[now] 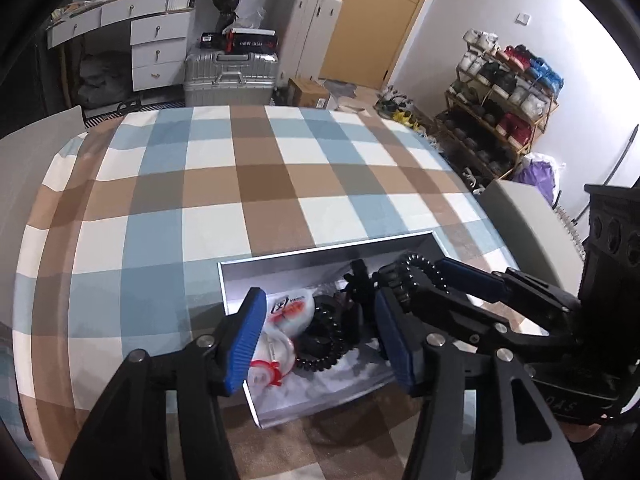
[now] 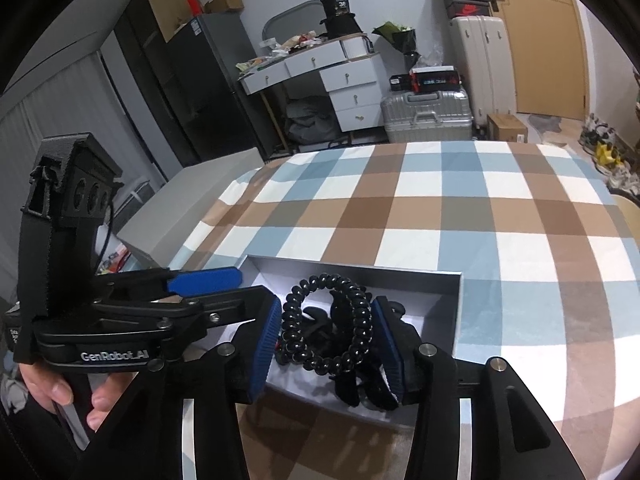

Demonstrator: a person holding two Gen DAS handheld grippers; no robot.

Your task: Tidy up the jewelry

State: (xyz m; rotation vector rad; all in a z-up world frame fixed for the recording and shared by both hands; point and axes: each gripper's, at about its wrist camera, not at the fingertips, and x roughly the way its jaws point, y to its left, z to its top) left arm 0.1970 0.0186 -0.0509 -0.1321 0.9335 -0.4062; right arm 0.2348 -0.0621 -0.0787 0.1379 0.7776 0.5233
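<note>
Two claws over a jewelry box on a checked tabletop

A shallow white box (image 1: 240, 270) sits on the blue, brown and white checked tabletop (image 1: 260, 184), holding black spiral coil bands (image 2: 332, 320), round white packets with red print (image 1: 290, 310) and a black claw clip (image 1: 358, 280). The left claw (image 1: 320, 344) hangs over the box with its blue pads partly apart; nothing is pressed between them. The right claw (image 2: 326, 340) reaches in from the other side, its pads standing on either side of a looped coil band, close by it, though a firm grip cannot be told. A hand (image 2: 60, 392) holds the left claw's handle.
</note>
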